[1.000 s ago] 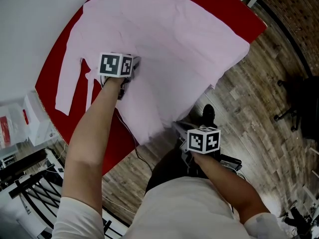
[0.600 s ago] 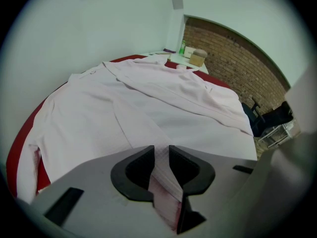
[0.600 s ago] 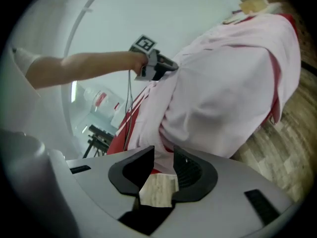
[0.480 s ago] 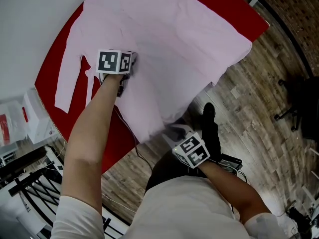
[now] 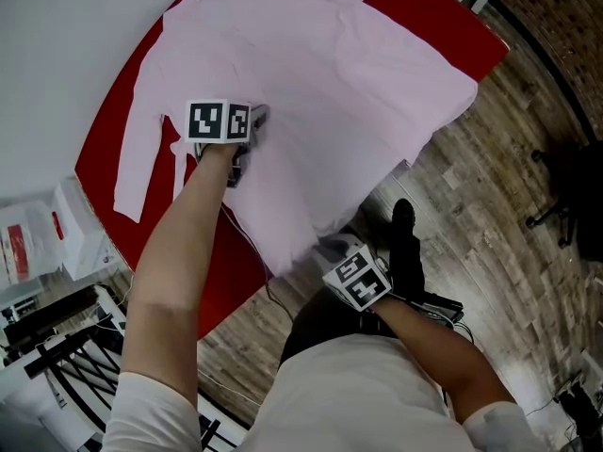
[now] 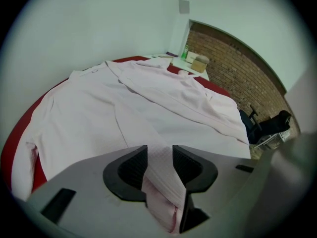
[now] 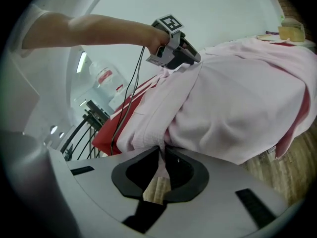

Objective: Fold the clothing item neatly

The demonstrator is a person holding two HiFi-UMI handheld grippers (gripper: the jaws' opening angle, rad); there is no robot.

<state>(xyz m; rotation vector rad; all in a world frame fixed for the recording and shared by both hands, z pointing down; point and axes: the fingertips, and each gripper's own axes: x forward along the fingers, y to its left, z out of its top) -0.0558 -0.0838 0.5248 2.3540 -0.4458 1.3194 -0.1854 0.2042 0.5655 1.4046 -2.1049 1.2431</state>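
Observation:
A pale pink garment (image 5: 330, 73) lies spread across a round red table (image 5: 104, 149), and its near hem hangs over the table's edge. My left gripper (image 5: 247, 135) rests on the garment's left part. In the left gripper view a thick fold of the garment (image 6: 124, 103) fills the gap of the left gripper (image 6: 159, 155); its jaws have just been opening, with the pads still against the cloth. My right gripper (image 5: 322, 246) is at the hanging hem. Its jaws have just been closing, and the right gripper (image 7: 161, 155) pinches a thin edge of the garment (image 7: 237, 98).
Wood floor (image 5: 471, 224) lies below the table's near edge, with a black office chair (image 5: 565, 186) at right. White bags (image 5: 57, 243) and a black rack (image 5: 47, 337) stand at left. A cable (image 7: 130, 90) trails from the left gripper. Small items (image 6: 195, 63) sit on the table's far side.
The right gripper has rolled and shifted left to the hanging hem, its marker cube now tilted. The left gripper has stayed in place on the garment.

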